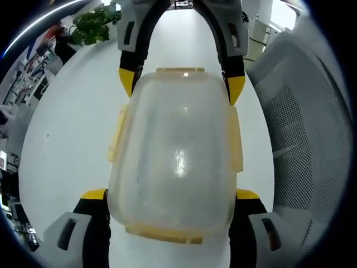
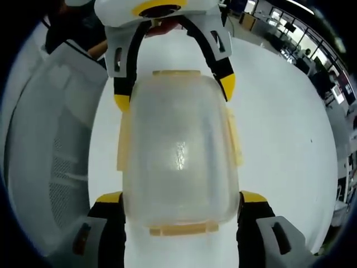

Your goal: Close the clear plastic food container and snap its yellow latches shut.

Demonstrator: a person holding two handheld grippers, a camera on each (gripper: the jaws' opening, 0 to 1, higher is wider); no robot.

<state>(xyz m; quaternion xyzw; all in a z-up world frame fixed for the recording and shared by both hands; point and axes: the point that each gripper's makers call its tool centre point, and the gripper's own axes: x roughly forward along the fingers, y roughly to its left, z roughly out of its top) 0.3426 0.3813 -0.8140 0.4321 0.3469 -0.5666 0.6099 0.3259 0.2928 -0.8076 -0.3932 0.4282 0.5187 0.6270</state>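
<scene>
The clear plastic food container [image 1: 175,156] [image 2: 178,151] lies on the white table [image 1: 72,111] with its lid on. Yellow latches stick out along its rim: a side latch [image 1: 236,139], a near-end latch [image 1: 167,234], and a near-end latch [image 2: 183,228] in the right gripper view. My left gripper [image 1: 171,195] clasps one end, a yellow-tipped jaw against each side. From the opposite end my right gripper [image 2: 181,197] clasps it the same way. Each gripper shows at the top of the other's view: the right gripper [image 1: 181,84] and the left gripper [image 2: 174,94]. Whether the latches are snapped down is unclear.
A grey mesh office chair [image 1: 312,139] [image 2: 50,156] stands close beside the table along one long side of the container. A green plant [image 1: 95,25] sits past the table's far edge. Office desks [image 2: 312,50] lie beyond the table.
</scene>
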